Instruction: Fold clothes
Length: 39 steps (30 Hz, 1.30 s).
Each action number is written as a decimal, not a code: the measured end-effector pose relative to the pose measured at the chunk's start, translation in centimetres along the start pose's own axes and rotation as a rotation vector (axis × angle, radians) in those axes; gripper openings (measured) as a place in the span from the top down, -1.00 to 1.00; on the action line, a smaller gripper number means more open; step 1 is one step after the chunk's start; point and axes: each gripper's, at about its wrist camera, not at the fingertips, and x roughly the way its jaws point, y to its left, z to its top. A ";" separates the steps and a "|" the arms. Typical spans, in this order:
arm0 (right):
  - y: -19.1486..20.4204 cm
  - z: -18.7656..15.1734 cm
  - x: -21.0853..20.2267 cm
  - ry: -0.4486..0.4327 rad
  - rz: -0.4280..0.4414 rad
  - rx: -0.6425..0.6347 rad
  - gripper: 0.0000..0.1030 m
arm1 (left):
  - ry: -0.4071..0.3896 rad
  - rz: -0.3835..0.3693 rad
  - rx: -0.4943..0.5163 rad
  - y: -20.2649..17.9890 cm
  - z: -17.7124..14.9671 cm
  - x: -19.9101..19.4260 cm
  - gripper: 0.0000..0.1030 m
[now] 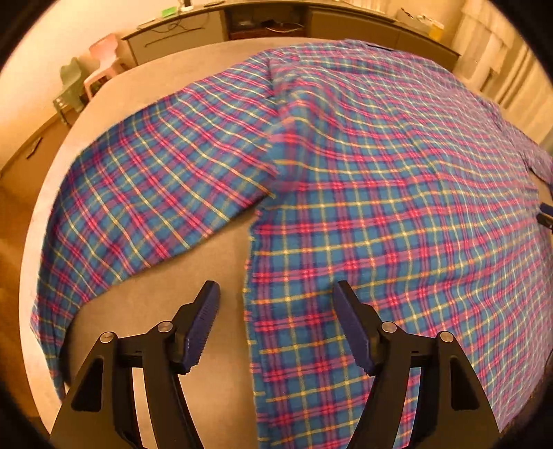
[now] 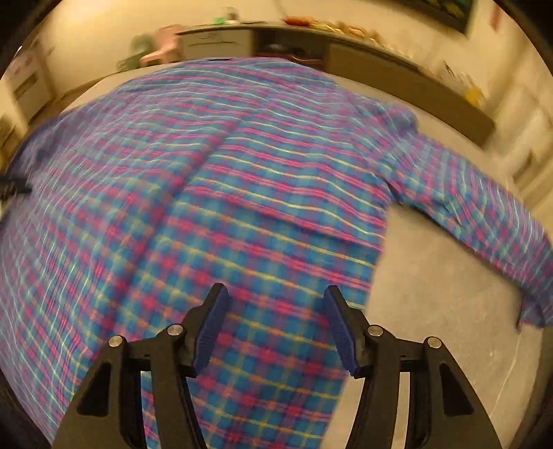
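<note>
A blue, pink and yellow plaid shirt lies spread flat on a beige table, one sleeve reaching out to the left. My left gripper is open above the shirt's left side edge, nothing between its blue pads. The right wrist view is blurred: the same shirt fills it, its other sleeve stretching right. My right gripper is open over the shirt's body near its right edge, holding nothing. A dark gripper tip shows at the far right of the left wrist view.
Bare table surface lies right of the shirt. A long low cabinet with clutter on top runs along the back wall. Small pink and green chairs stand at the back left. Wooden floor lies left of the table.
</note>
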 end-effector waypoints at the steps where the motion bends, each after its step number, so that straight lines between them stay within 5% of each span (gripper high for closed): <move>1: -1.0 0.1 0.2 -0.004 -0.023 0.022 -0.12 | 0.003 0.004 -0.014 -0.3 0.1 0.0 -0.37; 5: -3.5 0.0 -0.2 0.038 -0.027 0.118 -0.13 | 0.050 -0.127 0.035 -1.8 0.5 -1.8 0.10; 6: -3.5 -0.1 -0.4 0.072 -0.009 0.124 -0.03 | -0.018 -0.127 0.049 -1.9 0.8 -3.8 0.10; 8: -3.2 0.1 -2.7 0.031 0.041 0.120 0.03 | -0.126 -0.114 0.028 -0.7 2.2 -6.5 -0.28; 10: -2.9 1.1 -4.6 -0.040 0.037 0.105 0.00 | -0.128 -0.042 -0.037 1.7 4.6 -5.6 -0.28; 15: -2.8 6.1 -2.5 -0.087 -0.012 0.105 -0.14 | 0.063 0.106 -0.102 6.2 8.3 3.4 -0.07; 20: -3.8 7.8 1.3 -0.074 -0.046 0.119 -0.14 | 0.015 0.161 -0.141 9.5 12.6 5.6 -0.22; 24: -5.3 7.3 3.7 -0.070 -0.032 0.135 -0.17 | -0.007 0.364 -0.187 11.6 17.6 7.4 -0.22; 28: -7.3 7.4 1.6 -0.066 0.045 0.145 -0.17 | -0.034 0.346 -0.162 9.1 19.5 5.4 0.09; 31: -12.3 6.8 -1.3 -0.101 -0.034 0.235 -0.17 | -0.138 0.256 -0.082 5.4 17.9 1.0 0.08; 35: -21.0 3.9 -0.8 0.009 -0.129 0.387 -0.17 | -0.118 0.085 0.076 -0.7 14.3 -2.3 0.04; 37: -25.1 1.8 -0.9 0.039 -0.311 0.445 -0.15 | -0.096 0.033 0.147 -4.0 12.2 -3.2 0.04; 39: -28.4 -0.3 -2.3 0.044 -0.586 0.531 -0.04 | -0.085 0.003 0.200 -6.3 9.4 -3.9 0.01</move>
